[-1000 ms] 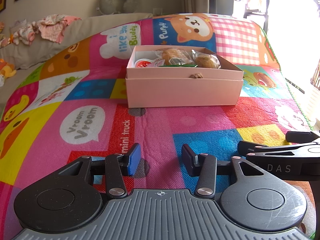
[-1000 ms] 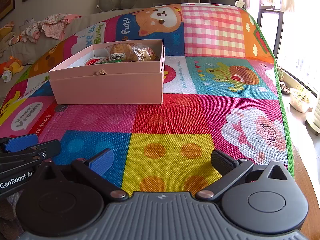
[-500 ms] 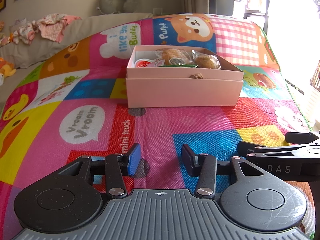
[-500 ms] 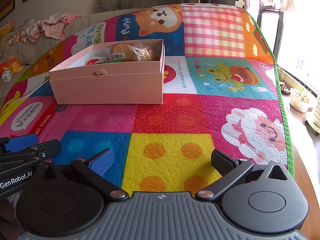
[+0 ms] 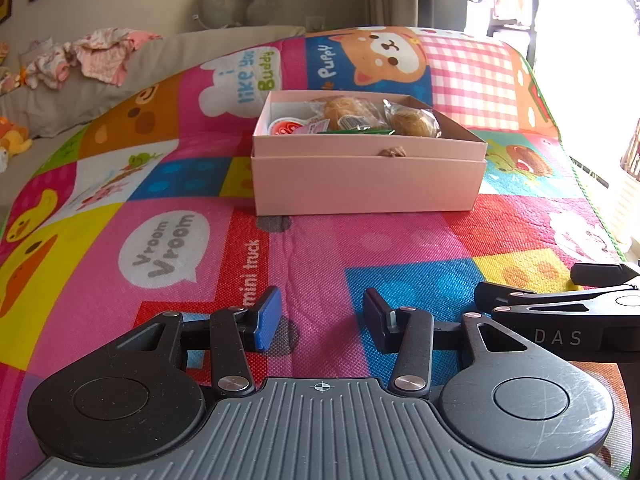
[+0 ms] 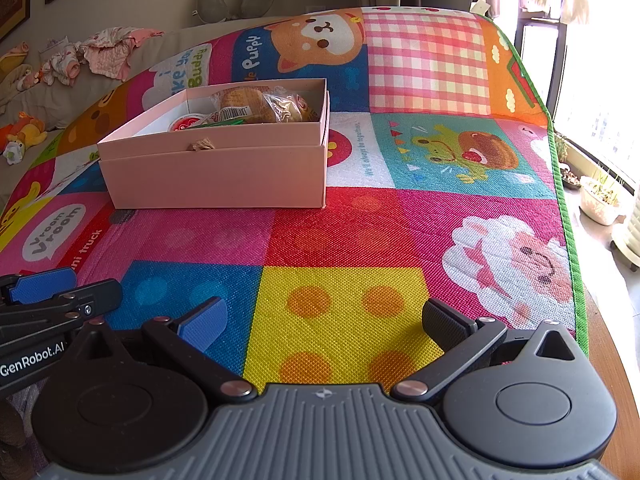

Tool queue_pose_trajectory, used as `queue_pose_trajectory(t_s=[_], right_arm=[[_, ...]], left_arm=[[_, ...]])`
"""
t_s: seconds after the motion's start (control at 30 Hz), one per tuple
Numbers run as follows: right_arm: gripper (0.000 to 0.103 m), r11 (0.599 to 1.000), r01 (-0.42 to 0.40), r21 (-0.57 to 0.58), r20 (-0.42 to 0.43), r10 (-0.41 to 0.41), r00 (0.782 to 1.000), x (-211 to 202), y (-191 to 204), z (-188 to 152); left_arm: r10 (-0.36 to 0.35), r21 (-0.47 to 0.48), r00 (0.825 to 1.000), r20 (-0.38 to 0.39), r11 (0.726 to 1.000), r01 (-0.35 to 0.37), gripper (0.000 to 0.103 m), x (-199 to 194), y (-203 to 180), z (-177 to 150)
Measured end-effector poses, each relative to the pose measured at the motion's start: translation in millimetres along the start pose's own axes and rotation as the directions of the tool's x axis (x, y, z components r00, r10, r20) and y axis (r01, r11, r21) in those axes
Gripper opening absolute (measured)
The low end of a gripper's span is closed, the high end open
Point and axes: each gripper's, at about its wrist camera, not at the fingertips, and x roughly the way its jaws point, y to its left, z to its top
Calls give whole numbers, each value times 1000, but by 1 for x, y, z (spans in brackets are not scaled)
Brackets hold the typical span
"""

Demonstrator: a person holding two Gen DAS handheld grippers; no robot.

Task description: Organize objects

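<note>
A pink cardboard box (image 5: pixel 368 188) (image 6: pixel 216 176) sits open on the colourful play mat (image 5: pixel 160 200) (image 6: pixel 360 220), nested in its own lid. Inside lie wrapped buns (image 5: pixel 412 122) (image 6: pixel 256 106), a red-lidded cup (image 5: pixel 286 128) (image 6: pixel 186 122) and a green item (image 5: pixel 356 132). My left gripper (image 5: pixel 320 314) rests low on the mat well in front of the box, open, nothing between its fingers. My right gripper (image 6: pixel 324 320) is open wide over the yellow square, also holding nothing. Each gripper shows at the edge of the other's view.
A beige sofa back with crumpled clothes (image 5: pixel 96 56) (image 6: pixel 100 52) and a grey neck pillow (image 5: pixel 236 0) lie behind the mat. Soft toys (image 6: pixel 24 136) sit far left. The mat's green edge (image 6: pixel 568 240) runs on the right, with plant pots (image 6: pixel 600 196) beyond.
</note>
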Motion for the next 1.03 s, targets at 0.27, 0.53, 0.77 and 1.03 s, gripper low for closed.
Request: queue_pose_trajectory(t_s=[0.27,0.53,0.77,1.03], right_arm=[[103,1000,0,0,0,0,1000,0,0,0],[103,1000,0,0,0,0,1000,0,0,0],[103,1000,0,0,0,0,1000,0,0,0],[103,1000,0,0,0,0,1000,0,0,0]], left_arm=[[0,0,1000,0,1000,0,50,0,0,0],[5,9,1000,0,1000,-5,50,0,-1,0],[-18,-1,1000,-1,1000,18,53,1,0,1],[-28,-7,1000,-1,1000,28,55,1,3,1]])
